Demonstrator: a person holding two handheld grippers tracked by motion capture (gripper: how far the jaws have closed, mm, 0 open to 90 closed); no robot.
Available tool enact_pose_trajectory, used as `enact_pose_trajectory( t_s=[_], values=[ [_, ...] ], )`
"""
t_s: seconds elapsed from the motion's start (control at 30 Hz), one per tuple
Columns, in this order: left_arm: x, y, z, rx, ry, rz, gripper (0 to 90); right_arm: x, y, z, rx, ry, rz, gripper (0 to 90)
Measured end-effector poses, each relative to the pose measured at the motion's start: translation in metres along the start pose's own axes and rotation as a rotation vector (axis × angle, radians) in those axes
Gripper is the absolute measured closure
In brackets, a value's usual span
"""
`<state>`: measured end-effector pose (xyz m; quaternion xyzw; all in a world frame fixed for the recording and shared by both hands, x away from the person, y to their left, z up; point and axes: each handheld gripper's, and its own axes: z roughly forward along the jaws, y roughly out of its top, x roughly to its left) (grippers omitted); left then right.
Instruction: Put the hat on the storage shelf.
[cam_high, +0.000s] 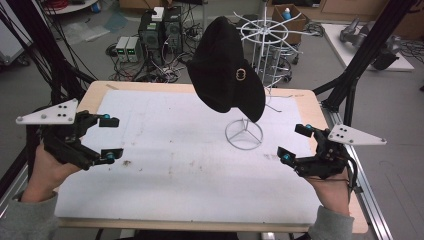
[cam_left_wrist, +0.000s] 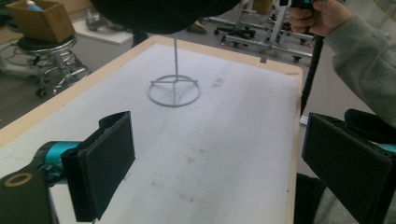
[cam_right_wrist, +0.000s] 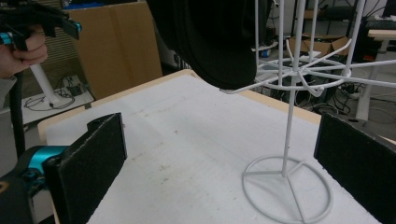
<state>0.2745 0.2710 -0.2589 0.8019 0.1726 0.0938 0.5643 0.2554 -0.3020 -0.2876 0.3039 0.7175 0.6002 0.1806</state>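
Black cap (cam_high: 225, 70) hanging on our white wire stand (cam_high: 244, 134), between and beyond our left gripper (cam_high: 111, 137) and right gripper (cam_high: 294, 142), both jaws wide, empty.

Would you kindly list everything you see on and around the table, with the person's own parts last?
Hat: one, black with a gold buckle, hanging on the rack above the table.
Rack: one, white wire, ring base on the table's far right part.
Table: one, white top with wooden rim, centre.
Box: one, brown, on the floor behind.
Left tongs: one, black, open, over the left edge.
Right tongs: one, black, open, over the right edge.
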Motion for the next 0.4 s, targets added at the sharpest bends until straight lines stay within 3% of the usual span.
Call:
enact_pose_trajectory(
  t_s=[0.1, 0.2, 0.4],
  values=[
    [0.002, -0.012, -0.007, -0.023, 0.015, -0.026, 9.8, -0.001, 0.0, 0.0, 0.002, -0.01, 0.006, 1.4],
    [0.004, -0.019, -0.015, -0.014, 0.053, -0.03, 9.7, -0.001, 0.0, 0.0, 0.003, -0.019, 0.005, 1.4],
    [0.01, -0.03, -0.021, -0.025, 0.088, -0.05, 9.7, -0.001, -0.001, 0.002, 0.007, -0.04, 0.002, 1.4]
  ],
)
